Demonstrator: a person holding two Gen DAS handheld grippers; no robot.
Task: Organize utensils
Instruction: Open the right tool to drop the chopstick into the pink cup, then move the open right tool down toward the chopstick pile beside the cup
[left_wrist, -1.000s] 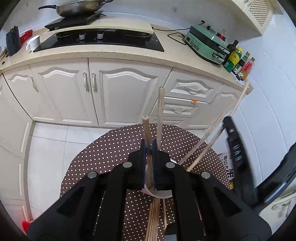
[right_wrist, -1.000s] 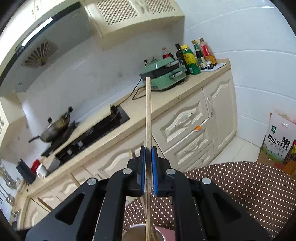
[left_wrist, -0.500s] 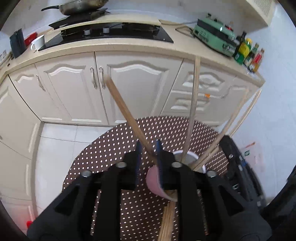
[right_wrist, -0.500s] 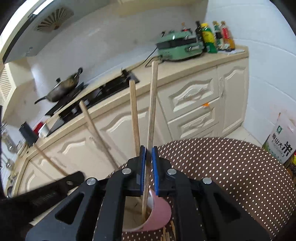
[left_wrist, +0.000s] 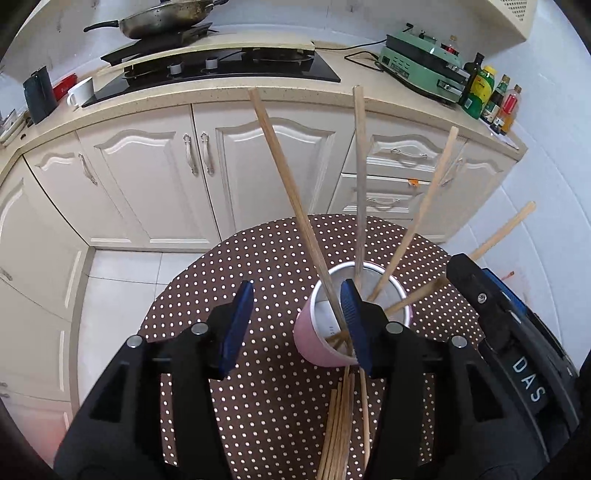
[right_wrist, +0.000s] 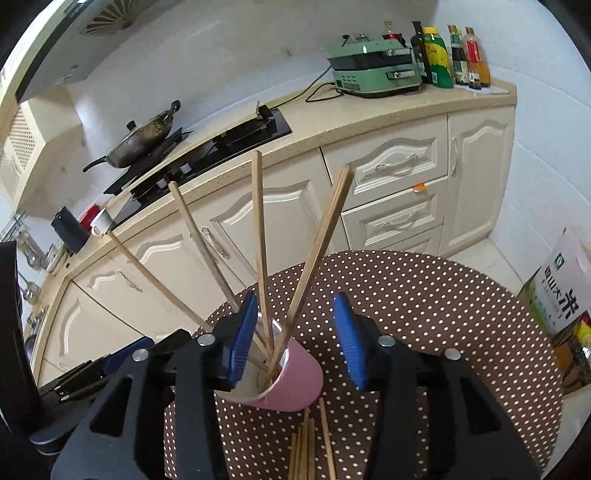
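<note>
A pink cup with a white inside stands on the brown polka-dot round table. Several wooden chopsticks lean out of it. More chopsticks lie flat on the table in front of the cup. My left gripper is open and empty, its right finger just before the cup. My right gripper is open and empty above the cup, with the standing chopsticks between its fingers. The loose chopsticks lie below it. The right gripper's black body shows at the right in the left wrist view.
White kitchen cabinets and a counter with a black hob, a wok, a green appliance and sauce bottles stand behind the table. A rice bag sits on the floor at right.
Both grippers have opened and let go of the chopsticks they held, which now lean in the cup. Both grippers have pulled back a little.
</note>
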